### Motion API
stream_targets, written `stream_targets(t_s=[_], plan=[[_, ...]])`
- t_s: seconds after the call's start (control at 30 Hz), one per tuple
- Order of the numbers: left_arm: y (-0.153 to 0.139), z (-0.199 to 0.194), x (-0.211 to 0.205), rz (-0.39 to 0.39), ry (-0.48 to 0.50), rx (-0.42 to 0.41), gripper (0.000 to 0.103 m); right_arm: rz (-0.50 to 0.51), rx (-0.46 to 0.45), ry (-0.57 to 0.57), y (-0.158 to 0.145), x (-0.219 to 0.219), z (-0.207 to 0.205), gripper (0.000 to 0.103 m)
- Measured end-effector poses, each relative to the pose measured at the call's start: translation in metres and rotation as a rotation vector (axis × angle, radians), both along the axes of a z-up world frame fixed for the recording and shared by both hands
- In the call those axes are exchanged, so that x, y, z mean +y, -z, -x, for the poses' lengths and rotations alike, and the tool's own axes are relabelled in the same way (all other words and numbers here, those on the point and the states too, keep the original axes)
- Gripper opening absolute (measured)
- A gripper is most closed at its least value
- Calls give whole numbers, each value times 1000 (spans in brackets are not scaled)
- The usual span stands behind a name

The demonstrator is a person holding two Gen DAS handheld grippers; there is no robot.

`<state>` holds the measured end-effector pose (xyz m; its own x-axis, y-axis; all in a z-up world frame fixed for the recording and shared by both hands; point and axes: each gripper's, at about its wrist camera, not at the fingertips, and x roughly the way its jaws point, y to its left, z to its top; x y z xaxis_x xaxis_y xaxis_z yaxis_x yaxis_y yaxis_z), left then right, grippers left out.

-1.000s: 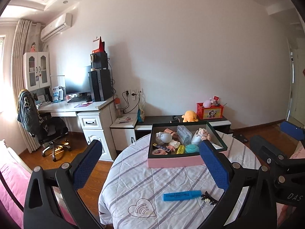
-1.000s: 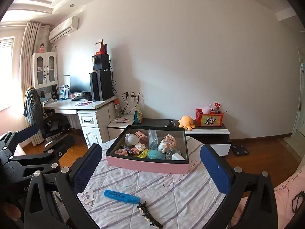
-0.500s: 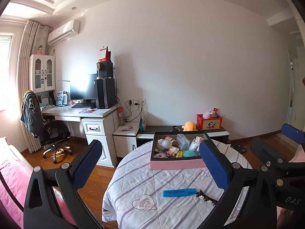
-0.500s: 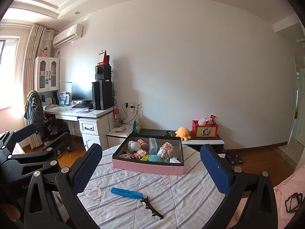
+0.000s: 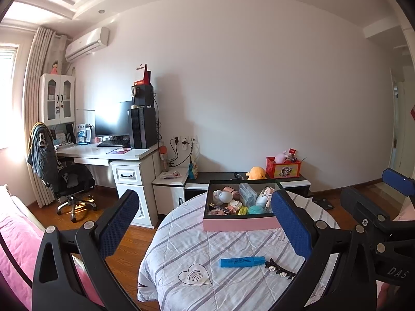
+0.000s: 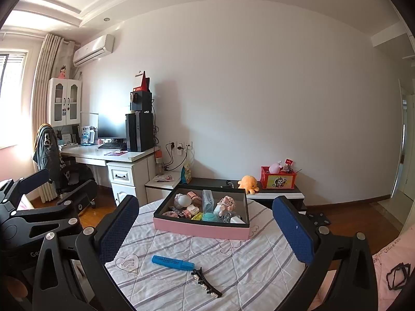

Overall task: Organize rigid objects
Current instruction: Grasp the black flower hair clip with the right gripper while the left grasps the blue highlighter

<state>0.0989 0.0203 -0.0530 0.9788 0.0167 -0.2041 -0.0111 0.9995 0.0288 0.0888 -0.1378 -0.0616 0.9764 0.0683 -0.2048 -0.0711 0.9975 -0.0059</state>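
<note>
Both tools are being held level above the near side of the round bench (image 5: 181, 235), aimed toward the pink box (image 5: 240, 224). The left tool (image 5: 205, 223) is being kept wide open, its blue-padded fingers (image 5: 118, 223) spread well apart with nothing between them. The right tool (image 6: 207, 228) is likewise being held with its jaws fully parted and empty. In the left wrist view the right tool is being seen to the right of the box, and the letters "DAS" are readable on its black frame; in the right wrist view the letters "Ge" are showing on the left tool's body.

The blue highlighter (image 6: 172, 262) is lying flat on the striped cloth, in front of the pink box and well apart from it — its long axis is running roughly parallel to the box's front wall. Dark print is visible along its barrel, but it is too small to be read. The black hair clip (image 6: 206, 282) with small flowers is lying just beside the highlighter's right end, angled away from the box; whether the two are touching cannot be told. The box itself is being seen open-topped, filled with small toys and trinkets.
</note>
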Motion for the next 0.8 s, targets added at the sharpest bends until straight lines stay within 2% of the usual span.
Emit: stream_targets(t_s=[0.43, 0.6, 0.8], plan=[[20, -26, -2, -6, 17, 71, 103, 6, 56, 6, 10, -3, -18, 103], [50, -54, -2, -5, 53, 188, 103, 23, 129, 23, 30, -5, -39, 103], [95, -86, -5, -38, 66, 326, 103, 37, 283, 42, 81, -12, -74, 103]])
